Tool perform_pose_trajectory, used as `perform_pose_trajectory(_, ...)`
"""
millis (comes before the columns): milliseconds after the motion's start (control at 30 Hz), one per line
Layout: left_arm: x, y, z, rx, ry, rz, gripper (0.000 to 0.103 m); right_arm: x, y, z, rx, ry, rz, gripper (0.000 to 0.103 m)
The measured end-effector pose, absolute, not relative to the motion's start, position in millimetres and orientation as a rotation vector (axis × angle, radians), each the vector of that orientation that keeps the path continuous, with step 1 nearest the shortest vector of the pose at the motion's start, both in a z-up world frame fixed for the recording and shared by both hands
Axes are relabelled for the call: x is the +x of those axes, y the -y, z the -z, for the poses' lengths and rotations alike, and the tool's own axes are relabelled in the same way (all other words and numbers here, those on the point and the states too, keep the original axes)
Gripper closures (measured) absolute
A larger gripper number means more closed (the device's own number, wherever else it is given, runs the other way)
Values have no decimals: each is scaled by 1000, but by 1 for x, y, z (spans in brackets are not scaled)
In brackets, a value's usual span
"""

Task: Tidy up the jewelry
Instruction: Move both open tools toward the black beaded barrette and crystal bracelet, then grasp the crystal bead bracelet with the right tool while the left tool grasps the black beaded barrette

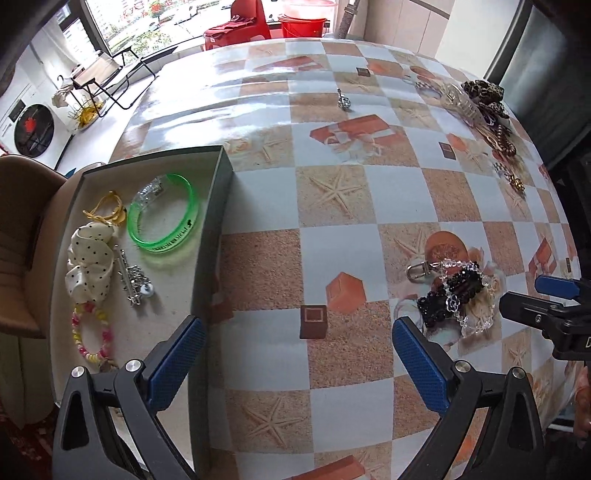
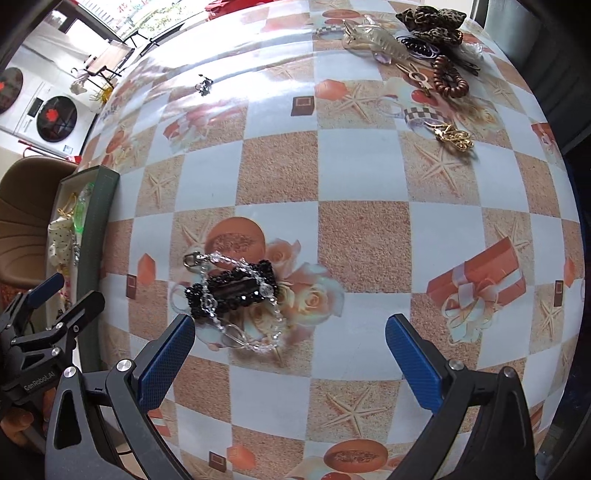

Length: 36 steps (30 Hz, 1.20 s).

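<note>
A black beaded bracelet tangled with a clear crystal chain (image 2: 236,291) lies on the table just ahead and left of my open right gripper (image 2: 290,332); it also shows in the left wrist view (image 1: 452,291). My left gripper (image 1: 297,338) is open and empty, its left finger over the edge of the dark box (image 1: 207,236). The box holds a green bangle (image 1: 166,214), a dotted scrunchie (image 1: 90,262), a silver chain (image 1: 135,277) and a pink-yellow bead bracelet (image 1: 92,336). The right gripper shows at the right in the left wrist view (image 1: 550,295).
A pile of hair accessories lies at the far right: leopard scrunchie (image 2: 432,22), clear claw clip (image 2: 373,38), brown coil tie (image 2: 448,75), gold charm (image 2: 454,138). A small silver piece (image 2: 204,85) lies far off. A brown chair (image 1: 22,236) stands left of the box.
</note>
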<state>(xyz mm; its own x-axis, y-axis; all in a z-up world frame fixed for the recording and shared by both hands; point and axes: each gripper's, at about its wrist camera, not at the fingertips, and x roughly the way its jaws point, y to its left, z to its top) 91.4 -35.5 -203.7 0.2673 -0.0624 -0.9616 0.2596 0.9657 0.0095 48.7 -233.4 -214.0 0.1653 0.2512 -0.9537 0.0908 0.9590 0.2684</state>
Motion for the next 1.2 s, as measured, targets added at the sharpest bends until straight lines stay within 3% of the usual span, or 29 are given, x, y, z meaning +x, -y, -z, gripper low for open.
perform_pose_trajectory(67,90,40,209,186,-1291,237,0,49,232,217,281,-1411,-122,8)
perform_pose_trajectory(200,88,51,213,198,-1290,276,0,51,225,226,245,-1428,-135,33)
perform_pose_trajectory(300,87,59,216,210,-1284,309,0,52,222,230,222,-1434,-143,47)
perform_pose_trajectory(467,87,74,221,242,-1284,352,0,55,212,227,135,-1400,-151,59)
perform_pose_trajectory(533,87,77,223,251,-1288,359,0,56,208,226,84,-1387,-148,71)
perform_pose_trajectory(600,87,80,224,256,-1289,366,0,57,208,226,60,-1378,-150,93)
perform_pose_trajectory(633,87,82,225,259,-1288,370,0,57,205,227,63,-1378,-149,96)
perform_pose_trajectory(867,86,99,226,300,-1259,444,0,50,238,225,169,-1360,-105,97)
perform_pose_trajectory(933,86,108,227,325,-1250,473,10,51,246,221,202,-1351,-100,97)
perform_pose_trajectory(1200,87,133,231,352,-1245,530,10,52,273,197,355,-1270,-113,97)
